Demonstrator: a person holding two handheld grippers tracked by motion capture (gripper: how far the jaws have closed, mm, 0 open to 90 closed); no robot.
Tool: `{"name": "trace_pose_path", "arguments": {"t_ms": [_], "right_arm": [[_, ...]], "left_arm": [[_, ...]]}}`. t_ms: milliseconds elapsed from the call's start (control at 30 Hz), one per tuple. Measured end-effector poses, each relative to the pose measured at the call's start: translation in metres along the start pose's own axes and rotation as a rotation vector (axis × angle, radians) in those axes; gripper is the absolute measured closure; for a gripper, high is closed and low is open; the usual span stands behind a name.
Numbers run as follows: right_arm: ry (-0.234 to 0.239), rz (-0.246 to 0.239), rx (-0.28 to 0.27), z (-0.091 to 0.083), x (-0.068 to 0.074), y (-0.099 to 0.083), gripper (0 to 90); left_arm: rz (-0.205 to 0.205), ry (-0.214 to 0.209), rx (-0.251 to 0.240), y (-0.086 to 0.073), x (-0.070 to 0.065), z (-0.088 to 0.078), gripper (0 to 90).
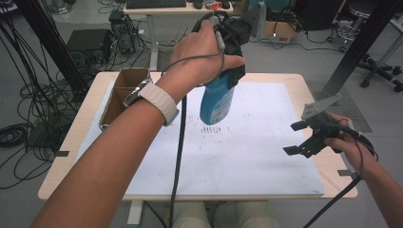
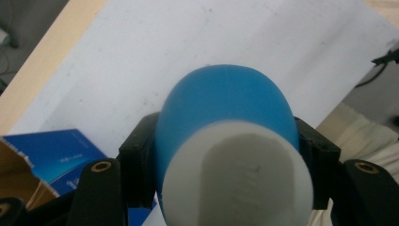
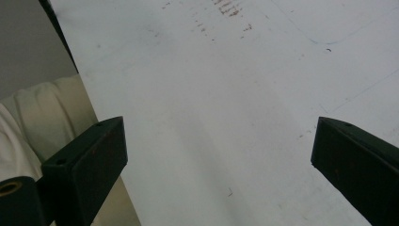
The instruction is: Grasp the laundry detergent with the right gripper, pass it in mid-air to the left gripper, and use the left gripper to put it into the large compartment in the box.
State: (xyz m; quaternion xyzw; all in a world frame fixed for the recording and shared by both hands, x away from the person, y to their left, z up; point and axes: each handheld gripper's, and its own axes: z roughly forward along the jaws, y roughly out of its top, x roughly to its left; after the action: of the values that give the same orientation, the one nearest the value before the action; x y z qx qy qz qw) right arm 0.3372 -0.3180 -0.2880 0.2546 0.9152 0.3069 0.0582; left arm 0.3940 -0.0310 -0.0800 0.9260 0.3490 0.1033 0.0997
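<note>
A wooden table point(image 1: 304, 83) stands in a cluttered lab with cables and desks behind it, and a white sheet point(image 1: 256, 156) scuffed with dark marks covers most of its top. At the far left corner sits an open cardboard box point(image 1: 124, 85) with a blue packet point(image 2: 51, 155) in it. The left gripper point(image 1: 227, 78) hangs above the far middle of the sheet, its jaws clamped on the sides of a blue bottle point(image 1: 216, 102), which hangs clear of the sheet with its base pointing down. In the left gripper view the bottle's white cap point(image 2: 237, 174) lies between the jaws, so the hold is high on the body, just under the cap. The bottle looks like smooth, rounded plastic, probably light and fairly stiff but slippery; a grip on the curved shoulder could let it swing or slide, so the straighter mid-body seems the safer place to hold. The right gripper point(image 1: 298, 137) hovers near the sheet's right edge, jaws spread wide with nothing between them.
</note>
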Motion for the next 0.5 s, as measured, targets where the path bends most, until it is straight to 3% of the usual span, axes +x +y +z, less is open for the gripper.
{"name": "trace_pose_path", "arguments": {"t_ms": [233, 333, 500], "right_arm": [[-0.023, 0.060, -0.050, -0.001, -0.003, -0.001, 4.3], [-0.034, 0.087, -0.065, -0.003, -0.004, -0.001, 4.2], [-0.048, 0.103, -0.068, -0.004, -0.007, -0.003, 4.2]], "left_arm": [[-0.097, 0.040, -0.010, 0.003, 0.022, -0.011, 37.4], [-0.164, 0.043, -0.017, 0.001, 0.033, -0.014, 37.4], [-0.212, 0.071, -0.023, -0.004, 0.052, -0.019, 37.4]]}}
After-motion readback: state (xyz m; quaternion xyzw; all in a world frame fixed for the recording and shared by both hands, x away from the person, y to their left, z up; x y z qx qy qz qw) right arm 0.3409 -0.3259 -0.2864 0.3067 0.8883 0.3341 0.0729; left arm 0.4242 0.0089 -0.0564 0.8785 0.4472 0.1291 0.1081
